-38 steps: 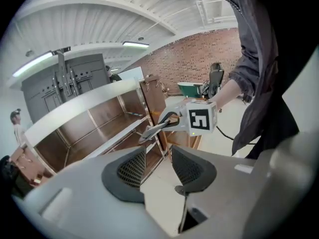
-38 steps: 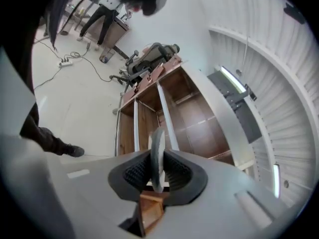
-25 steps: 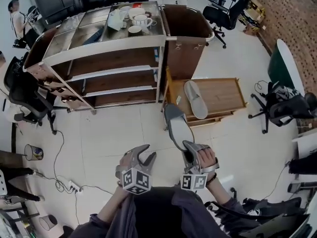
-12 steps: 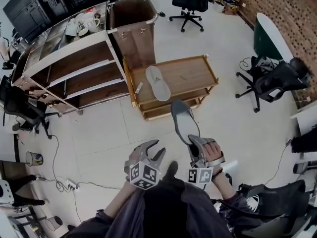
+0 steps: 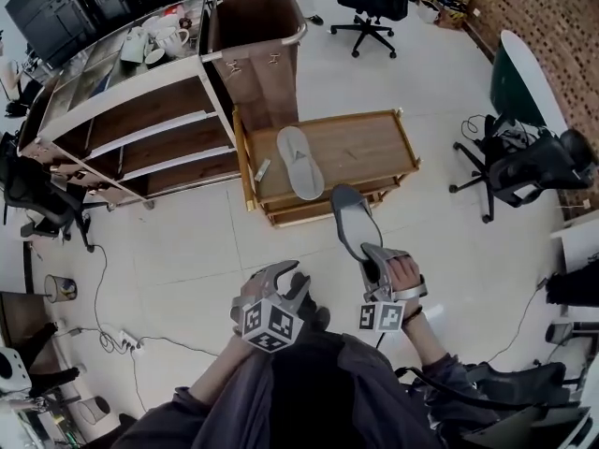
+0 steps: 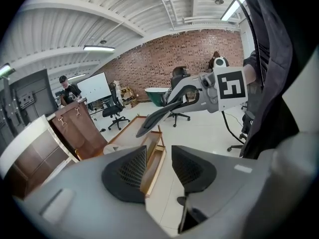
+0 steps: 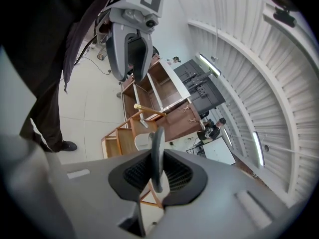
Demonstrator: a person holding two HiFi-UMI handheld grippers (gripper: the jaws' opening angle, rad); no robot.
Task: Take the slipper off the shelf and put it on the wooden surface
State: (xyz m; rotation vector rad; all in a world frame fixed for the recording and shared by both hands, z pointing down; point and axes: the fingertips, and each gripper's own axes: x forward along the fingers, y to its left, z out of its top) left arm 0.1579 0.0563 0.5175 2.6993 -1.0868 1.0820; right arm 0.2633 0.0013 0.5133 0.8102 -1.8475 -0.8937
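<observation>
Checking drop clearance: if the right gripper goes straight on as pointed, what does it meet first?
Probably the near edge of the wooden table. The grey slipper clamped in the right gripper would touch it before the gripper does. The light slipper lying on top seems slightly off that line, though depth is unclear.

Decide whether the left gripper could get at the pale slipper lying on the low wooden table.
Probably yes, stepping closer: the left gripper is open and empty, the pale slipper lies uncovered on the wooden table, with only bare floor between.
</observation>
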